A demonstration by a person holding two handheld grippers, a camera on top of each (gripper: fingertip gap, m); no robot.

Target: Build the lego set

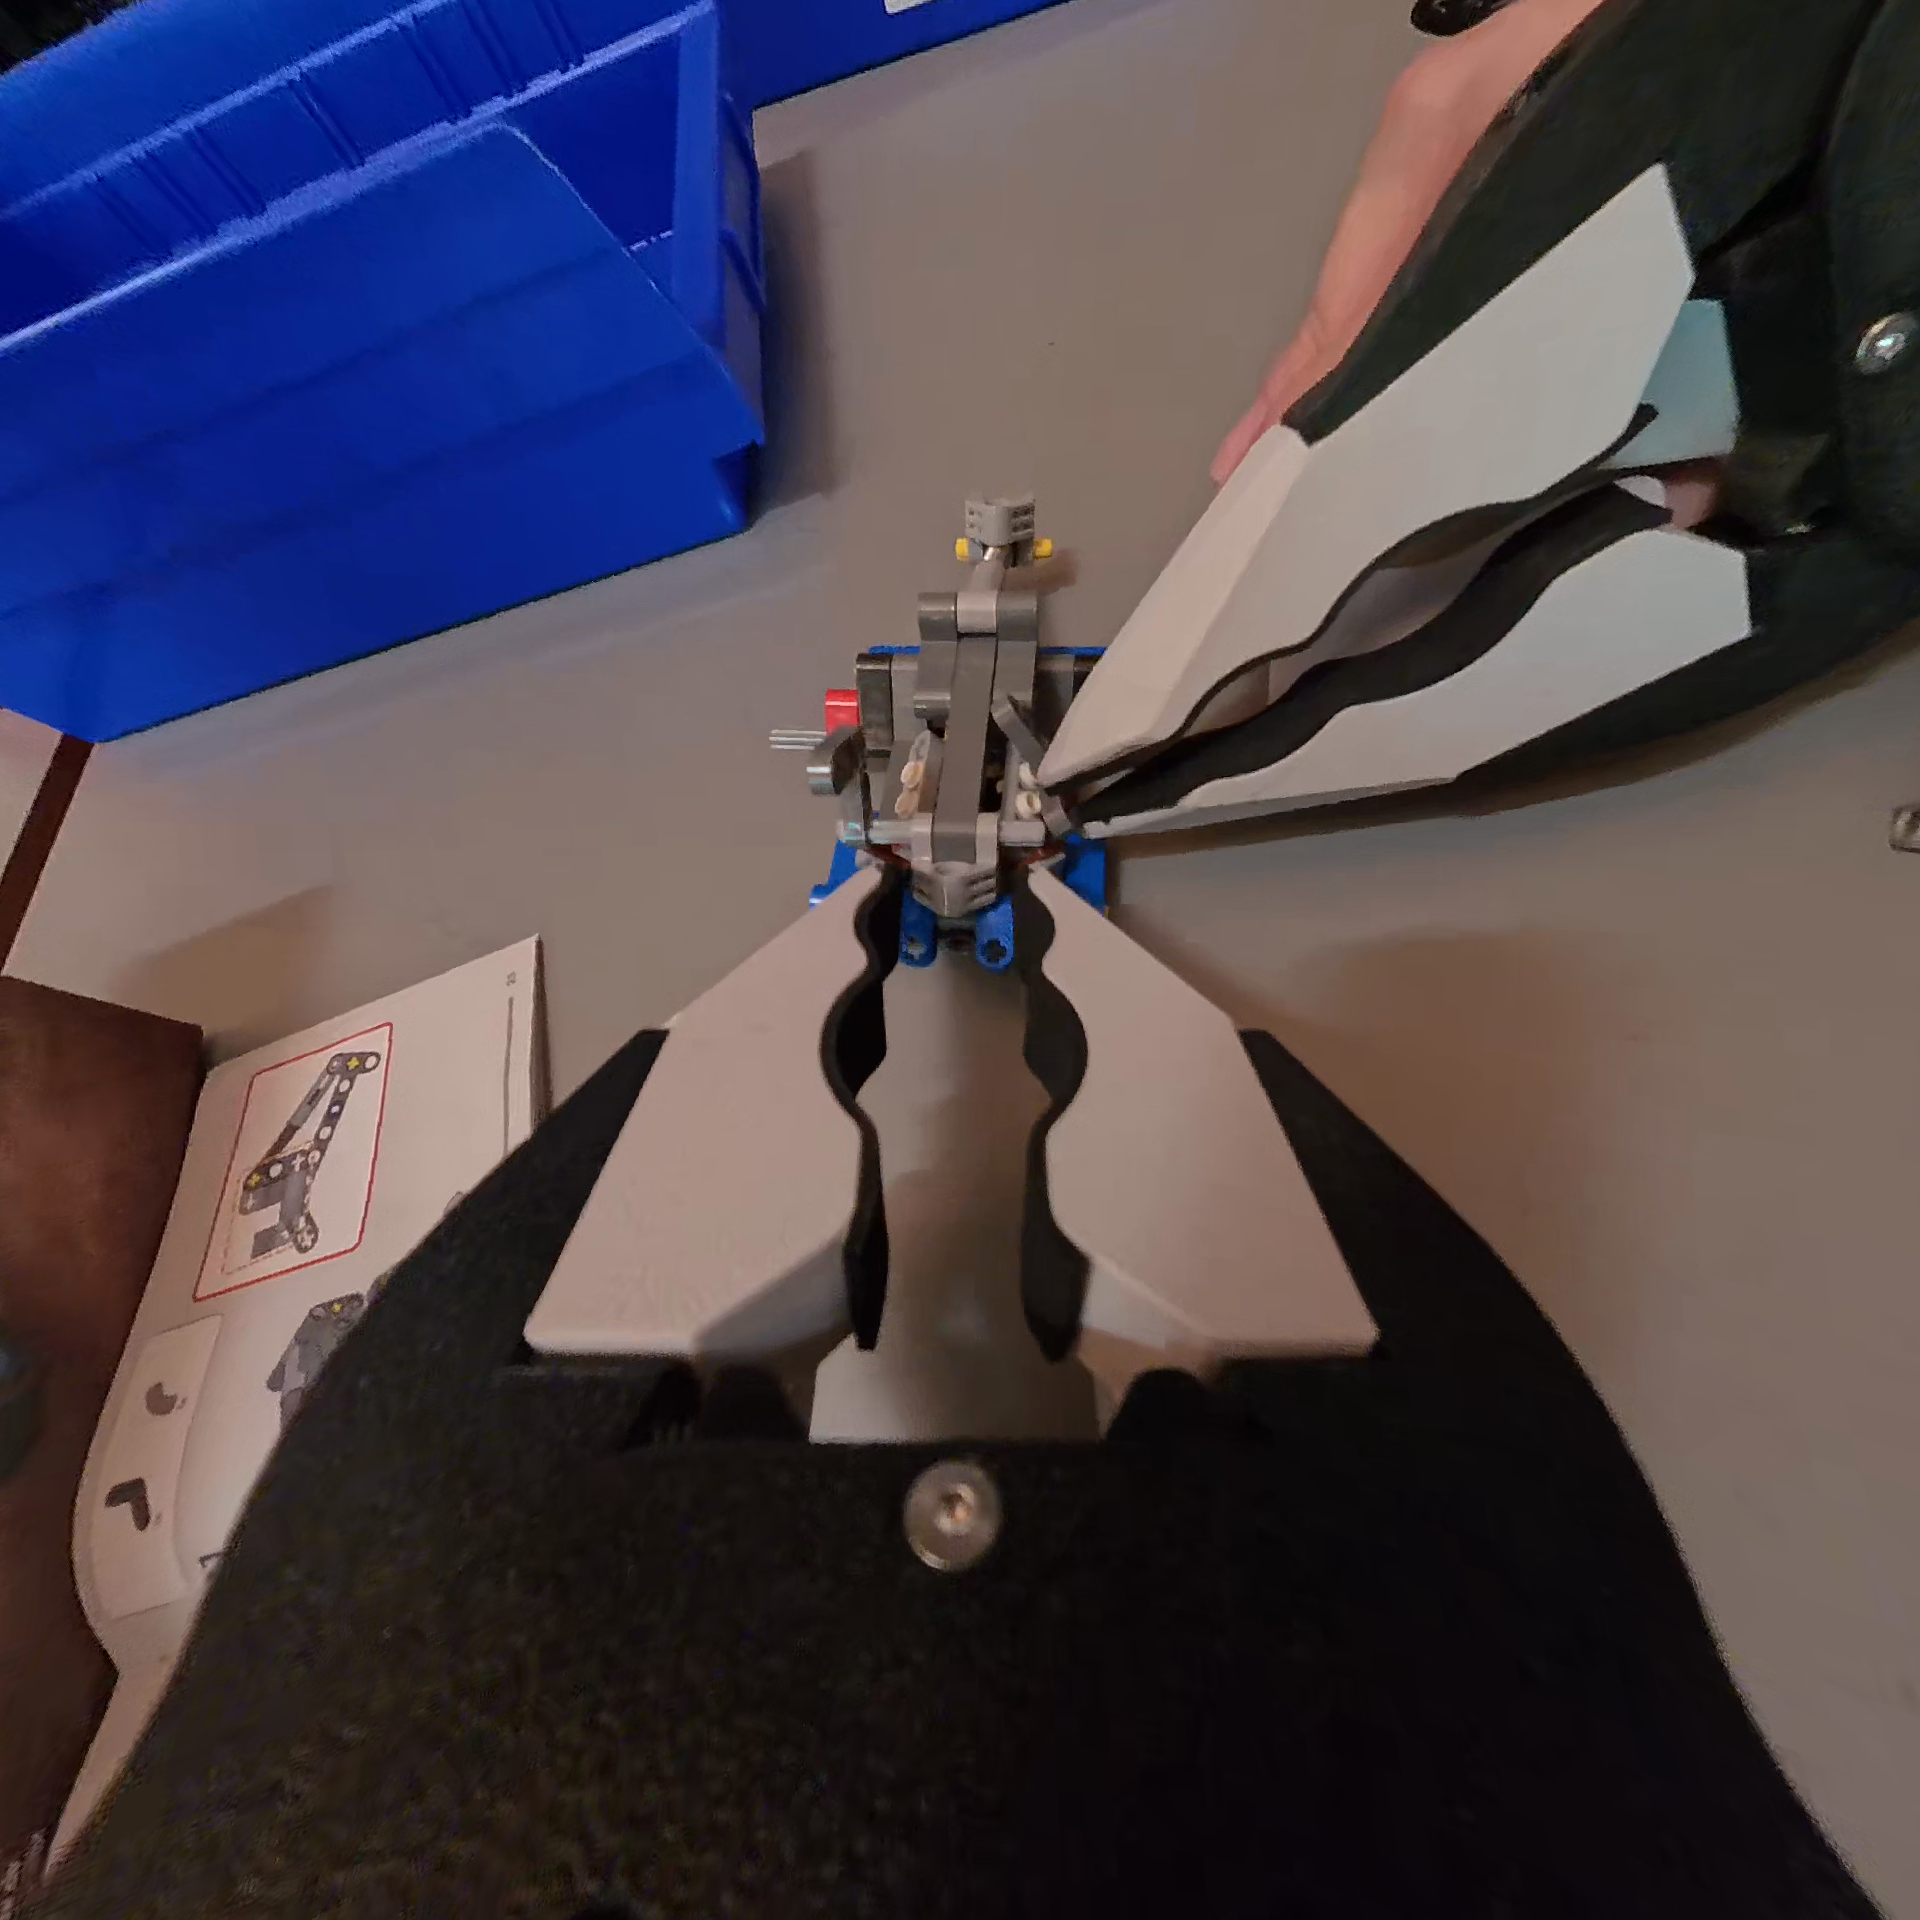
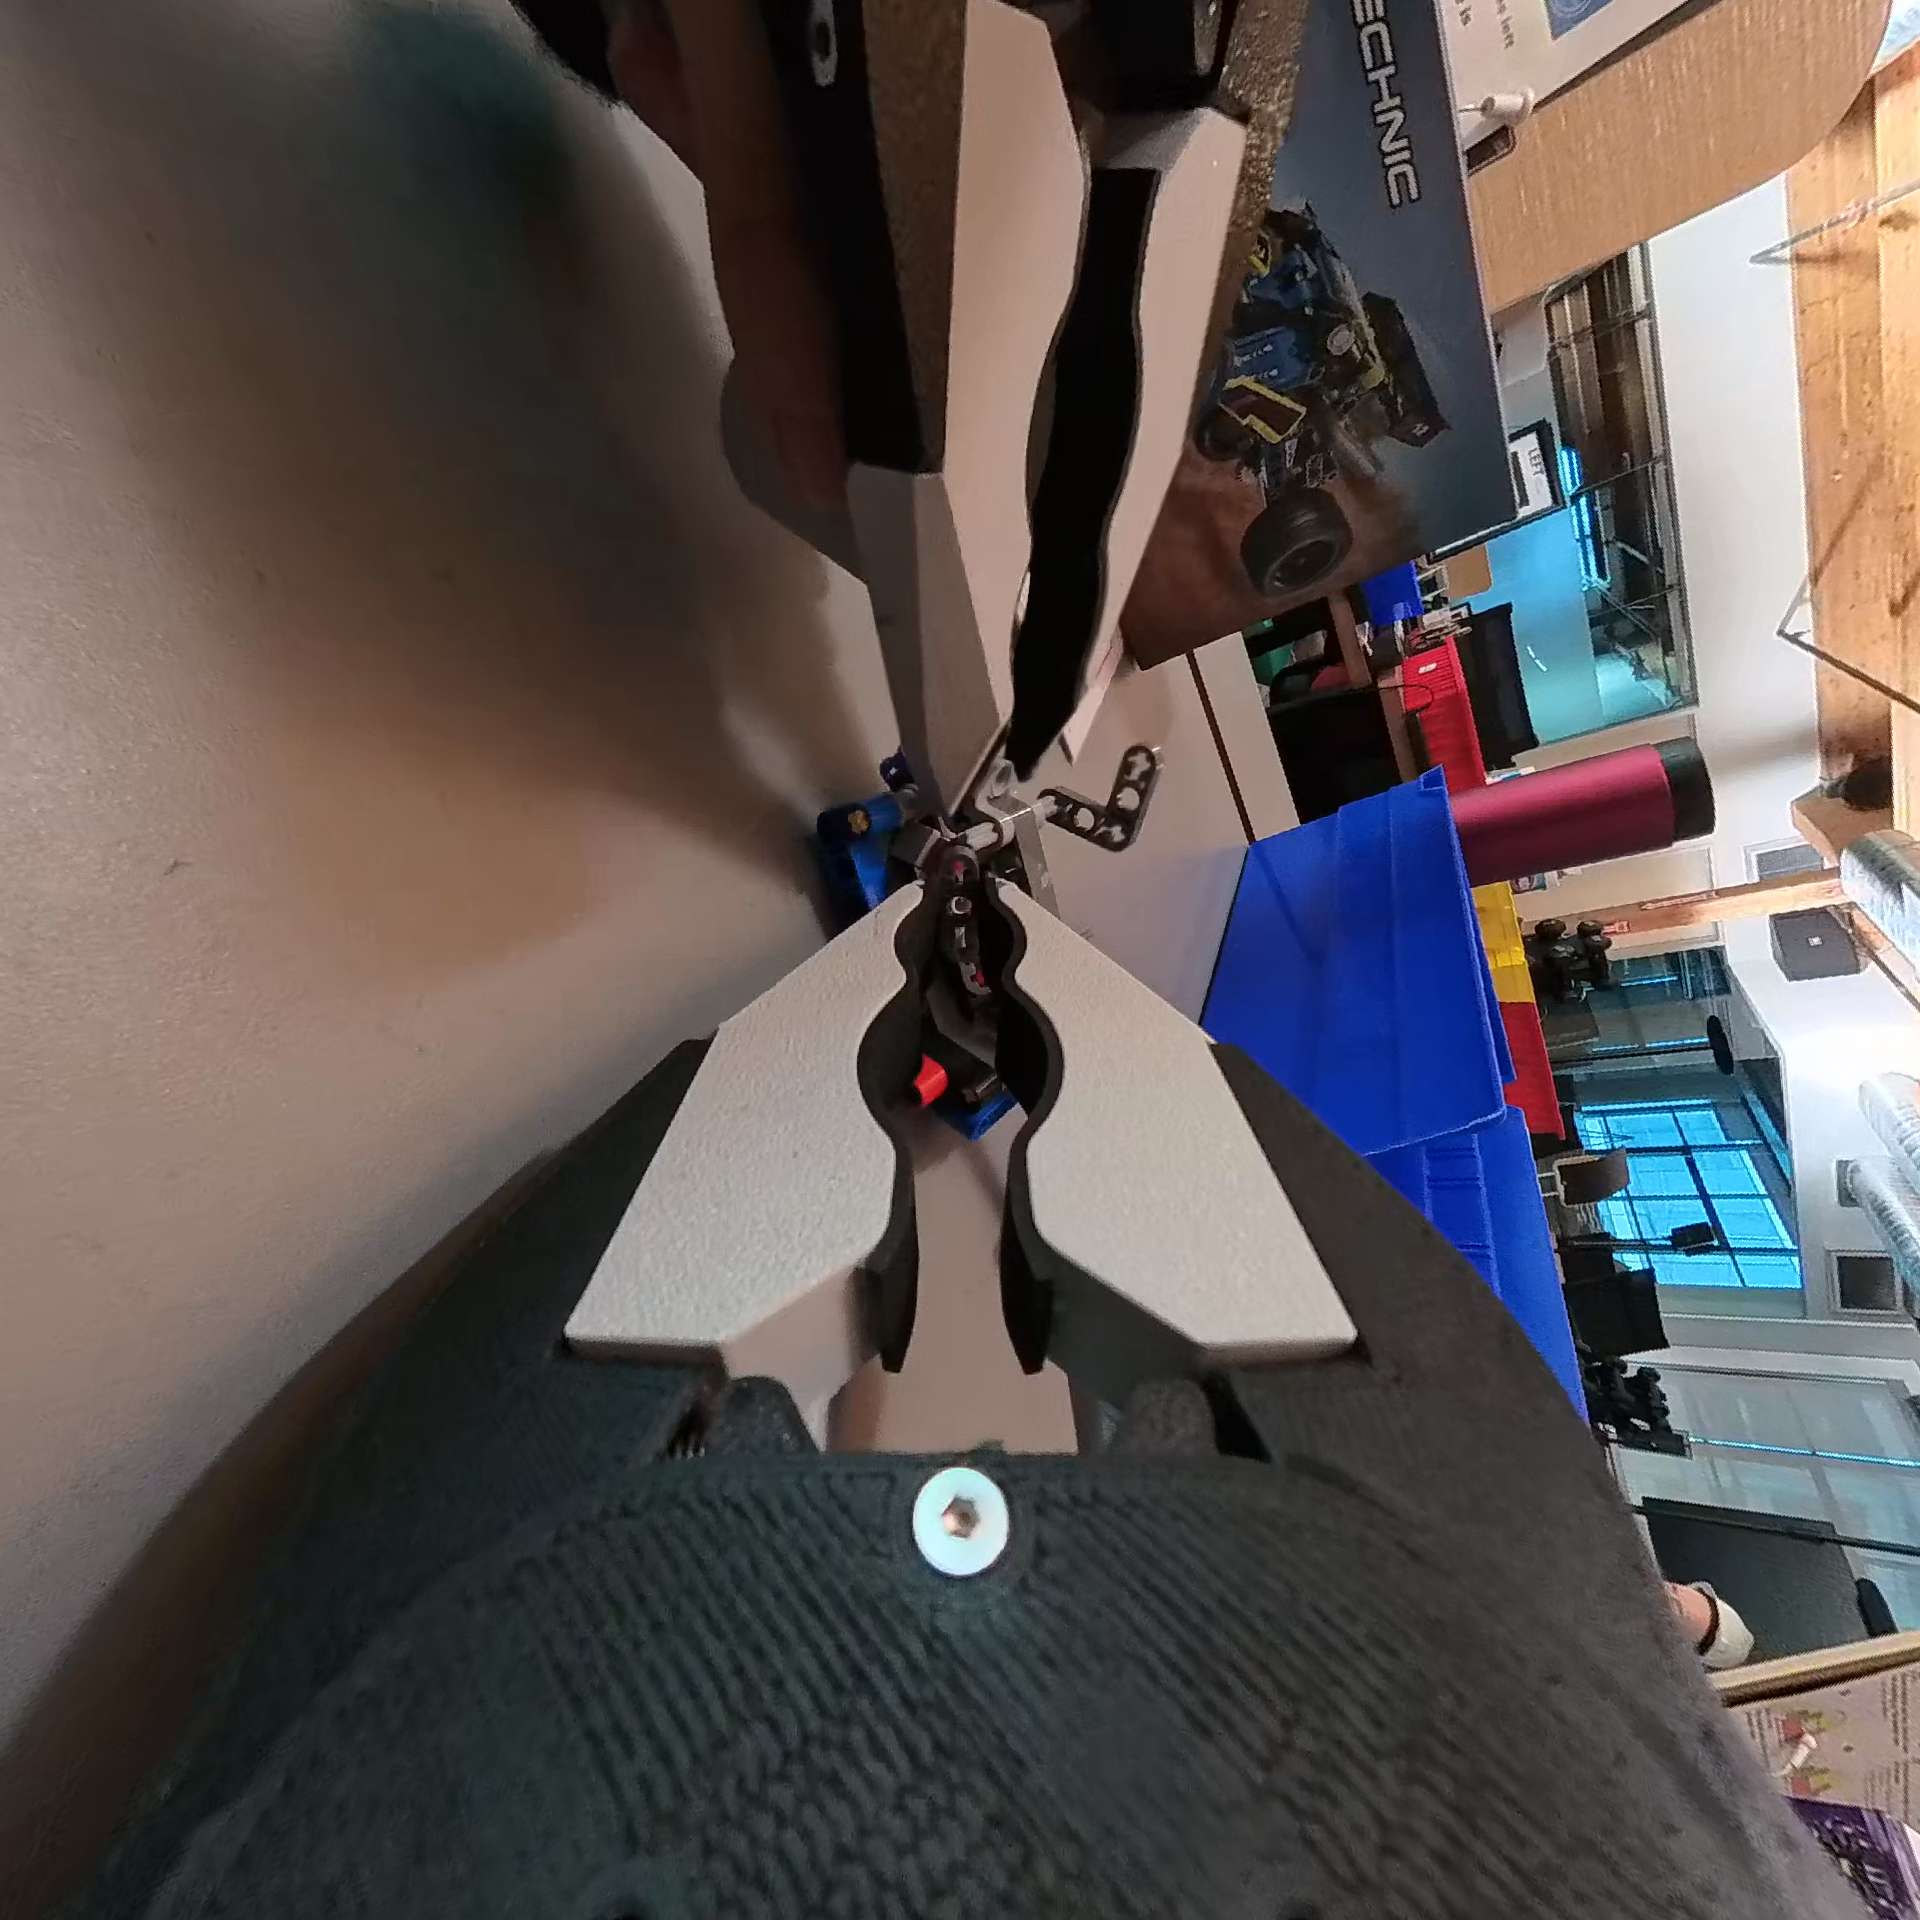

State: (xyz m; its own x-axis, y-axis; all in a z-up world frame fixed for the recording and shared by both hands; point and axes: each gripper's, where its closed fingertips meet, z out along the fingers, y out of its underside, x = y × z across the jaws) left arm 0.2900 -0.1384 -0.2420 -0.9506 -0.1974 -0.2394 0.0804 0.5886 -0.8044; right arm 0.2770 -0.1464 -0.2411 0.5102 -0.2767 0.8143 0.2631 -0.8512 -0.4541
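Assembly of the small brick-built model looks partway along: a blue frame carries grey beams, a red piece on one side and a grey arm with yellow pins at the far end, and it stands on the grey table between the two tools. Beside it an instruction booklet lies open, which suggests more steps remain, though how many cannot be told. The left gripper is closed around the model's near end, and its black pads appear to rest against the blue and grey parts there. The right gripper, coming in from the model's side, is clamped nearly shut on a thin black holed beam that belongs to the model. A black L-shaped beam sticks out from the far side. Stacked blue storage bins sit just beyond the model; the open compartments visible show no parts, but their depths are hidden. Behind them in the right wrist view stand the set's printed box and a maroon bottle.
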